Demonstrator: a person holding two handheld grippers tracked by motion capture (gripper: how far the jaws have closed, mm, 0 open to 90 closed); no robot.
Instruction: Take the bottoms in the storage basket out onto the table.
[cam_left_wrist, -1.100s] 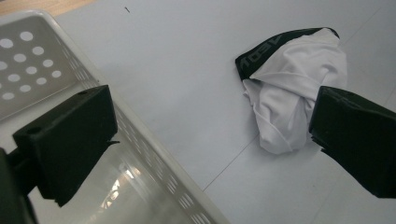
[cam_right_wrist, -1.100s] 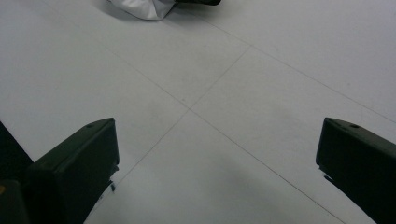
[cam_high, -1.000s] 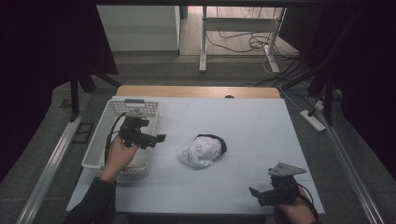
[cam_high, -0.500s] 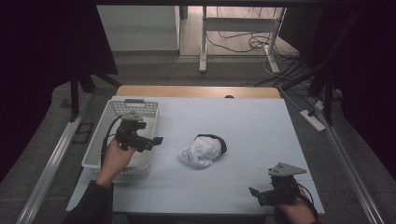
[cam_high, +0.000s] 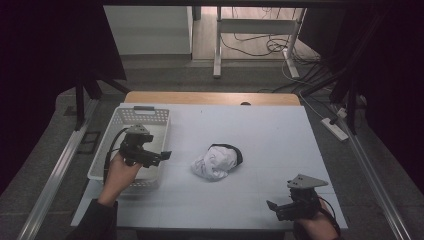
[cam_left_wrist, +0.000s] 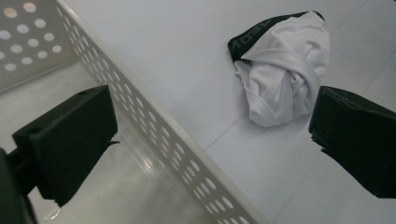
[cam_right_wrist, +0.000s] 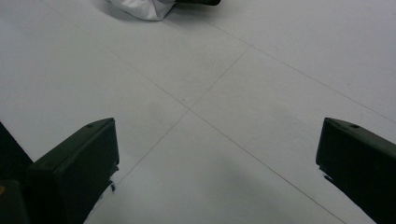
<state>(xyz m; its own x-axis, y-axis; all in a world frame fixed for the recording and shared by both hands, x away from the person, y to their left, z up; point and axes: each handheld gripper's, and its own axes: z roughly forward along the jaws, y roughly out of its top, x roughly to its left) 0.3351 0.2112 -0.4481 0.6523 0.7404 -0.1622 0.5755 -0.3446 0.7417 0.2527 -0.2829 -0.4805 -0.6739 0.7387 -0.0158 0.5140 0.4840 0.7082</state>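
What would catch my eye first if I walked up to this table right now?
Probably the crumpled white garment with a dark waistband, lying alone mid-table. To its left a white perforated basket sits at the table's edge, and the left gripper hangs over it with jaws wide open, pointing toward the garment. The right gripper, also open, waits at the near right corner.

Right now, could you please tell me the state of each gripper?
Left gripper: open, empty, over the basket edge.
Right gripper: open, empty, above the table.
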